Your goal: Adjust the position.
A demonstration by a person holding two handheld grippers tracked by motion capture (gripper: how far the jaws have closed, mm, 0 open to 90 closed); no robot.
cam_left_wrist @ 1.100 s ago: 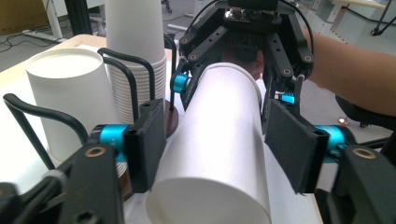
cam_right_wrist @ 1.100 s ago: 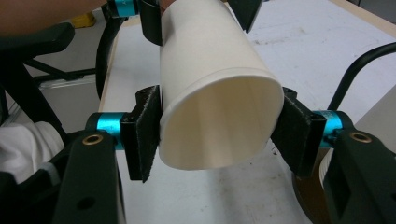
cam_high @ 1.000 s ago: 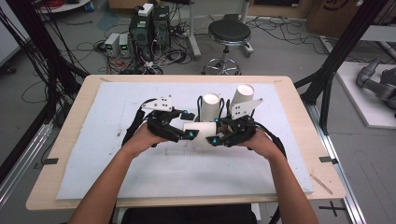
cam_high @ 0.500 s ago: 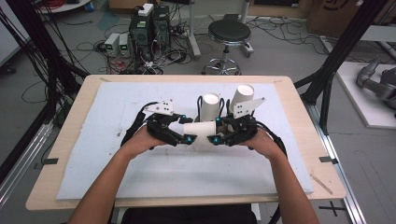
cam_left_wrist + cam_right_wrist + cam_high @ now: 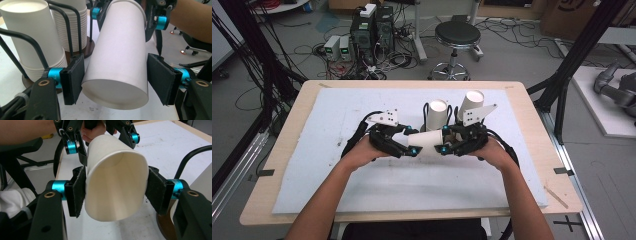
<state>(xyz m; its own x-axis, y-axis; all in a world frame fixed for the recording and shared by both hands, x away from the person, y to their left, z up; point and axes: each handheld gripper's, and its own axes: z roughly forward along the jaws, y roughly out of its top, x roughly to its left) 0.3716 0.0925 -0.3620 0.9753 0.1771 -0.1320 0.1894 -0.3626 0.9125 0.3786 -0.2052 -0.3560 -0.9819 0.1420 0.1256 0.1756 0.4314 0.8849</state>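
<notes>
1. Your right tongs (image 5: pixel 447 145) clamp the wide rim end of a white paper cup (image 5: pixel 428 138), squeezing the mouth oval.
2. Your left tongs (image 5: pixel 409 145) have just been closing around the cup's base end; one pad touches, the other stands just off.
3. Just beyond both tongs, two cup stacks (image 5: pixel 437 113) stand in wire holders.
4. Under them lies the white mat on the counter (image 5: pixel 292 150); beyond it, a stool (image 5: pixel 457 37) and computers.

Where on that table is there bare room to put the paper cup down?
The white mat lies bare in front of the forearms and along its left side. It is crowded at the back middle, where two stacks of white paper cups in black wire holders stand just behind the held white paper cup.
</notes>
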